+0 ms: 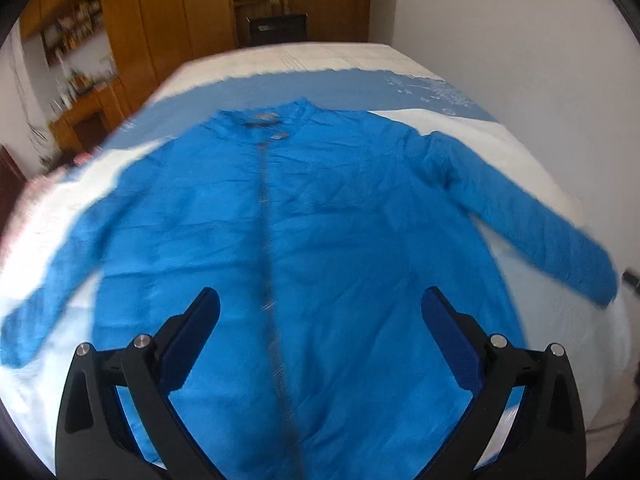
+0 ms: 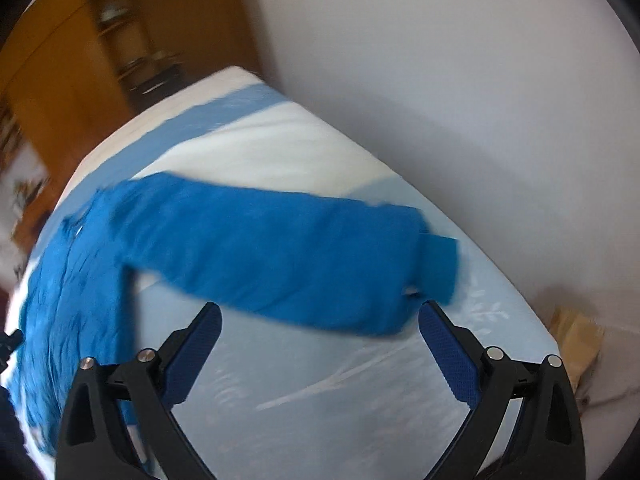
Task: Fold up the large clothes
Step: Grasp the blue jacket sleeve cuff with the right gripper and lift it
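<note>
A bright blue zip-front jacket (image 1: 320,216) lies flat and face up on the bed (image 1: 460,128), collar far, both sleeves spread out to the sides. My left gripper (image 1: 320,304) is open and empty, above the lower middle of the jacket near its zipper (image 1: 270,248). In the right wrist view the jacket's right sleeve (image 2: 288,256) stretches across the bed (image 2: 360,360), its cuff (image 2: 438,268) toward the wall. My right gripper (image 2: 320,320) is open and empty, just short of that sleeve's near edge.
The bed has a white and light-blue cover. A white wall (image 2: 440,80) runs along its right side. Wooden wardrobes (image 1: 168,16) and shelves stand beyond the far end. A brown paper bag (image 2: 576,332) sits by the wall at the right.
</note>
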Demonstrator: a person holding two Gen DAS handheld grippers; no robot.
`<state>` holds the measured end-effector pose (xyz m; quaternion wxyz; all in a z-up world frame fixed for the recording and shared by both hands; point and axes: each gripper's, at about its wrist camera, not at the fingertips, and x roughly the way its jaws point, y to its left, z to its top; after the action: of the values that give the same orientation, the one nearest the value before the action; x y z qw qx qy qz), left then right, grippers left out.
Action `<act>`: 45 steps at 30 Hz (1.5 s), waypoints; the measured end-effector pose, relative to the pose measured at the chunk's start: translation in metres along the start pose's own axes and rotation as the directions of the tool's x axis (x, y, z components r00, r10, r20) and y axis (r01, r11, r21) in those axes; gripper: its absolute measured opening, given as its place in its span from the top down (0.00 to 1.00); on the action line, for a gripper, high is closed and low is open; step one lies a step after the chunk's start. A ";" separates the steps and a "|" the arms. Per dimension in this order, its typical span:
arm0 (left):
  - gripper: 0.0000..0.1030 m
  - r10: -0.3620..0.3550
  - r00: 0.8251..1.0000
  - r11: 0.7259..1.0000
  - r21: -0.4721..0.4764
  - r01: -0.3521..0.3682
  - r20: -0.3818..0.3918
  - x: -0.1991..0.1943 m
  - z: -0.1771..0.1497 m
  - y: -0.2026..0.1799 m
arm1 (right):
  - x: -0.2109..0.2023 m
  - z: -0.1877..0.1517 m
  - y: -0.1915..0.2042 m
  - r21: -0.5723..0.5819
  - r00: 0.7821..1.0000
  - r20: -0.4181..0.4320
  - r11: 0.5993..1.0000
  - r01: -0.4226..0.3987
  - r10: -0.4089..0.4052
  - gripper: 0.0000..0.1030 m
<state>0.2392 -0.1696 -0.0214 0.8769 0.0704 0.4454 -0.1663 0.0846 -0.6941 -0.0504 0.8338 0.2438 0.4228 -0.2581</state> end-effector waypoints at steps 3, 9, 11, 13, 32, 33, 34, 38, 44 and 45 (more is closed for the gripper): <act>0.04 -0.068 0.997 0.997 -0.029 0.066 -0.047 0.032 0.024 -0.007 | 0.022 0.013 -0.031 0.063 0.999 -0.049 0.998 0.006 -0.003 0.04; 0.04 -0.139 0.985 0.989 -0.059 0.133 -0.101 0.080 0.043 -0.018 | 0.066 0.021 -0.064 0.197 0.983 -0.162 0.979 -0.048 0.081 0.06; 0.04 -0.165 0.979 0.985 -0.073 0.157 -0.119 0.094 0.046 -0.019 | 0.074 0.022 -0.069 0.223 0.978 -0.179 0.973 -0.062 0.103 0.09; 0.07 -0.182 0.973 0.982 -0.087 0.171 -0.141 0.109 0.049 -0.020 | 0.079 0.022 -0.067 0.234 0.978 -0.179 0.970 -0.063 0.107 0.14; 0.23 -0.201 0.970 0.974 -0.135 0.184 -0.133 0.112 0.061 0.005 | 0.040 0.116 0.141 -0.051 0.790 -0.118 0.791 -0.610 0.601 0.74; 0.23 -0.199 0.972 0.974 -0.138 0.181 -0.128 0.110 0.061 0.009 | 0.043 0.119 0.164 -0.086 0.791 -0.133 0.788 -0.610 0.598 0.74; 0.23 -0.195 0.974 0.973 -0.145 0.178 -0.118 0.105 0.063 0.016 | 0.045 0.119 0.181 -0.110 0.789 -0.147 0.783 -0.612 0.596 0.74; 0.23 -0.164 0.983 0.975 -0.163 0.148 -0.088 0.097 0.067 0.041 | 0.066 0.114 0.260 -0.202 0.766 -0.245 0.742 -0.640 0.594 0.74; 0.23 -0.112 0.991 0.977 -0.192 0.096 -0.076 0.097 0.072 0.076 | 0.094 0.089 0.336 -0.306 0.780 -0.330 0.721 -0.622 0.532 0.74; 0.23 -0.111 0.991 0.976 -0.197 0.093 -0.081 0.100 0.072 0.078 | 0.101 0.085 0.340 -0.307 0.774 -0.344 0.716 -0.628 0.531 0.74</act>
<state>0.3765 -0.1392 -0.0610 0.8486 -0.0303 0.5021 -0.1638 0.4017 -0.5156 -0.0258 0.8488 0.2149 0.4618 0.1416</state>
